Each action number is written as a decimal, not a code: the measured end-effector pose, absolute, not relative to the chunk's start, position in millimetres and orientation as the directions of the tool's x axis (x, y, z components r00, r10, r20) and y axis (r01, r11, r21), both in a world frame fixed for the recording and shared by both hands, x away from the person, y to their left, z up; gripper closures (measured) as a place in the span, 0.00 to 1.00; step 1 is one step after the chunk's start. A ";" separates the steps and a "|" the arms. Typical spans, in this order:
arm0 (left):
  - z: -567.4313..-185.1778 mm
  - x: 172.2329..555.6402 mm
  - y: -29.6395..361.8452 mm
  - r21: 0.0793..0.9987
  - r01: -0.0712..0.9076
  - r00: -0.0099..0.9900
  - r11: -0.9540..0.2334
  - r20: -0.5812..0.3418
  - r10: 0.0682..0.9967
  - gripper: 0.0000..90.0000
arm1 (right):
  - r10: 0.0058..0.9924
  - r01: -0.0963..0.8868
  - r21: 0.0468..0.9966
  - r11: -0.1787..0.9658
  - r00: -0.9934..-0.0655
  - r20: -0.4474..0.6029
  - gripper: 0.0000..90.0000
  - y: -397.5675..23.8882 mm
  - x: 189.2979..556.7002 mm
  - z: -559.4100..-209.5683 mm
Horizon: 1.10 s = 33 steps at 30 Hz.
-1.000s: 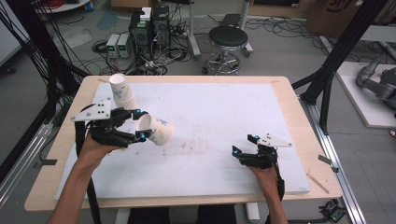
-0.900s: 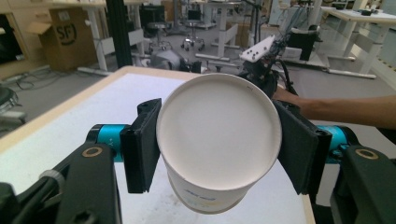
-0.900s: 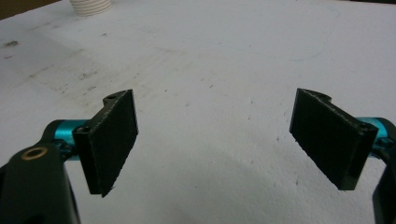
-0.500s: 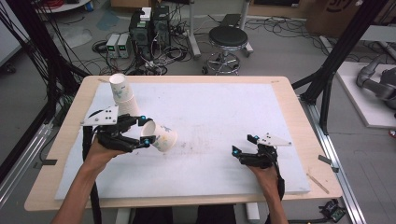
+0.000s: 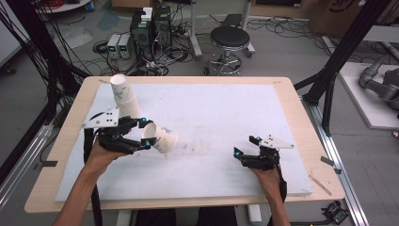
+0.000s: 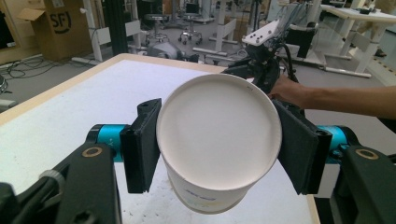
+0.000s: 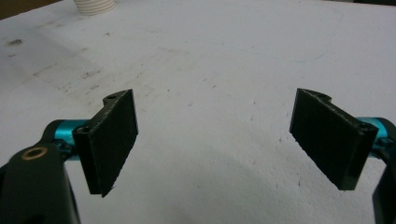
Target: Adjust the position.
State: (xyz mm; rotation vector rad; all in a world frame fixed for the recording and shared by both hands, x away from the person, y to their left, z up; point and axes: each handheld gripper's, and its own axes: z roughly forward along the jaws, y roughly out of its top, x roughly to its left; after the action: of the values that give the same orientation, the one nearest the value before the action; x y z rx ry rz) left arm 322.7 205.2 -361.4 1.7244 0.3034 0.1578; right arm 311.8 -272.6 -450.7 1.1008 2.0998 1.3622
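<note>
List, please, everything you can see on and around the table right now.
cup: one, white, on its side between the left jaws above the mat
cup stack: one, white, upside down at the mat's far left
mat: one, white, scuffed, covering the table
table: one, light wood
stool: one, black, beyond the table
box: one, brown, on the floor
left gripper: black, shut on the cup
right gripper: black, jaws open, low over the mat near right
</note>
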 end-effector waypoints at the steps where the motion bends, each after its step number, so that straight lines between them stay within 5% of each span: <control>1: -361.5 322.9 205.6 0.982 0.113 0.955 -0.153 -0.065 0.289 0.41 | 0.791 0.397 0.893 0.211 -0.606 0.082 0.17 -272.8 311.8 -450.7; 21: -362.7 324.9 203.7 0.984 0.113 0.966 -0.138 -0.076 0.248 0.41 | 0.754 0.381 0.896 0.227 -0.652 0.085 0.17 -274.9 315.0 -443.7; 33: -364.3 328.6 190.1 0.988 0.109 0.978 -0.111 -0.087 0.189 0.41 | 0.550 0.276 0.919 0.283 -0.832 0.081 0.17 -257.1 315.2 -398.3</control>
State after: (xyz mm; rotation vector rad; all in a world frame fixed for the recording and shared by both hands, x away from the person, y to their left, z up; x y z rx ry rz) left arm 328.6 190.1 -364.3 1.6854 0.2265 0.0683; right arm 315.2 -257.1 -398.3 0.7599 2.3015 1.5690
